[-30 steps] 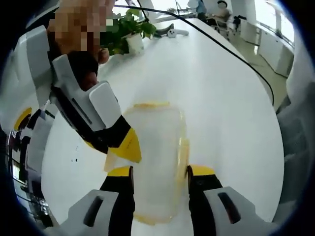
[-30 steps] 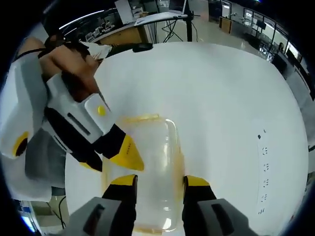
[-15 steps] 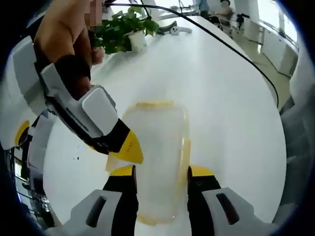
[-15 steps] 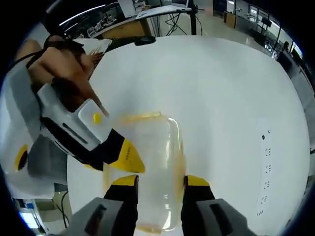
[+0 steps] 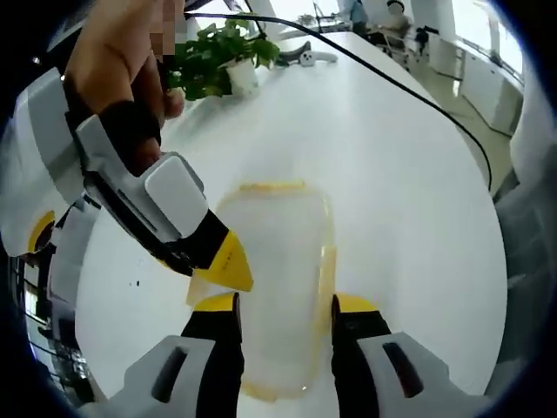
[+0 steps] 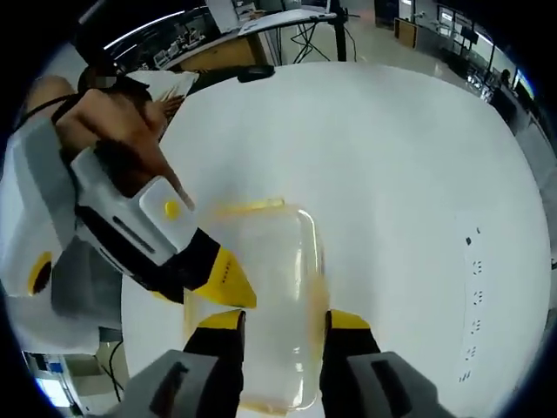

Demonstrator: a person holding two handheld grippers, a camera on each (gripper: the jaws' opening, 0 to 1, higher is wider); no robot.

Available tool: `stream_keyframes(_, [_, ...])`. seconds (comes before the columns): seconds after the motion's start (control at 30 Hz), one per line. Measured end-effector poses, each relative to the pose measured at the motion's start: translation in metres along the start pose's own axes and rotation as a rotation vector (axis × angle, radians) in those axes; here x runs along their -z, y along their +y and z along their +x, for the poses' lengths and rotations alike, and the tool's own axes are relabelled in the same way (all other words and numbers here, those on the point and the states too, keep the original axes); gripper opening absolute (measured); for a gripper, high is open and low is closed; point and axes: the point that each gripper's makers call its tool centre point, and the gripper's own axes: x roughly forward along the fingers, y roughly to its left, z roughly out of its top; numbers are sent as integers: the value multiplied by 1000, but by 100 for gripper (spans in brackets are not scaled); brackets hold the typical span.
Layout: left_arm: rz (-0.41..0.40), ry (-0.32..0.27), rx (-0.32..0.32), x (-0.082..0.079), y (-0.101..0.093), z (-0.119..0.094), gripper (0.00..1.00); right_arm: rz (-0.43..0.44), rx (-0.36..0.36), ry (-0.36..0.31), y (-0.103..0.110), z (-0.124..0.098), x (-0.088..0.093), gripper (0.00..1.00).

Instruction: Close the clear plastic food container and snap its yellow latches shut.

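In the left gripper view, the left gripper (image 5: 283, 306) is seen with its black, yellow-tipped jaws parted wide at the bottom of the frame, and the near end of the clear plastic food container (image 5: 278, 252) is framed between them; whether the jaws touch its sides cannot be told. The right gripper (image 6: 280, 320), in its own view, is likewise held wide, with the same container (image 6: 265, 261) between its jaws.

The container is seen lying flat in the lower middle of both frames on the white table (image 5: 383, 157). It is rectangular with rounded corners, and its plastic is cloudy and see-through. One yellow latch (image 5: 270, 186) is seen along its far end and another latch (image 5: 327, 261) along its right side.

In each view the other gripper is brought in from the upper left, gripped by a hand (image 5: 122, 61), and its yellow tip is set against the container's left edge.

A potted plant (image 5: 222, 52) and a black cable (image 5: 409, 91) are seen towards the top of the left gripper view
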Motion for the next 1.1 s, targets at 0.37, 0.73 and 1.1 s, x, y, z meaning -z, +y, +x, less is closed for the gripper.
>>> stream_keyframes(0.37, [7,0,-1,-1,-2,0,37,2,21,-29,1,3,2,34])
stream_keyframes(0.73, [4,-11,12,-2,-2,-3,39,64,57,-53,-1,1,4,35])
stream_keyframes(1.1, [0,-9,10,-3,5,-1,46,75,93,-78,-5,-8,9,41])
